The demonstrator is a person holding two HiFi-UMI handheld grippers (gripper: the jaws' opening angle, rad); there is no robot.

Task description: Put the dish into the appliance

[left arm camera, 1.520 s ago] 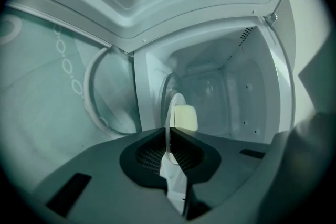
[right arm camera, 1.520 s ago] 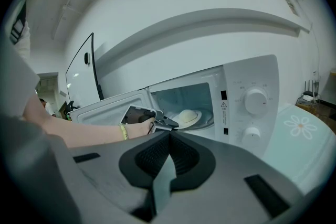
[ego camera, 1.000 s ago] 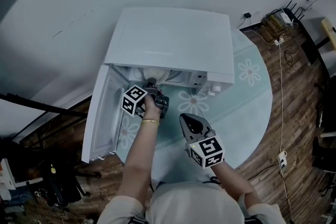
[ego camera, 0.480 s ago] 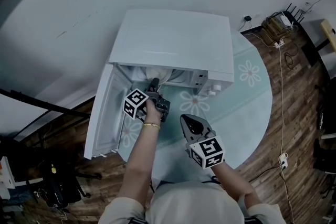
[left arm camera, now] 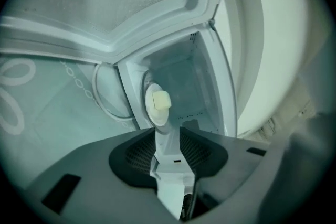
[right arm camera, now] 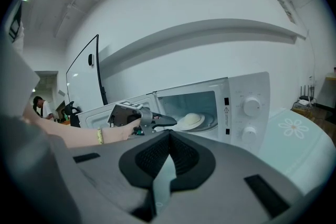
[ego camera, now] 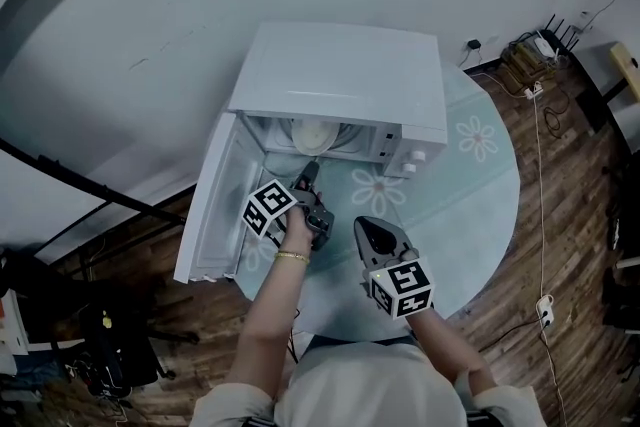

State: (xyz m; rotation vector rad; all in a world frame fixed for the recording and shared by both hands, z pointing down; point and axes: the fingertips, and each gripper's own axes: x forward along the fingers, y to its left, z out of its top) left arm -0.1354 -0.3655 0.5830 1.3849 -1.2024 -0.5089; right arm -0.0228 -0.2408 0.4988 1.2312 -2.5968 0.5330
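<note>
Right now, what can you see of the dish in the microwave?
The dish is round, pale cream and smooth, like ceramic or plastic, with a flat rim and a raised dome in the middle. It sits level inside the microwave, whose door stands wide open. It rests on the cavity floor, and nothing else touches it.
</note>
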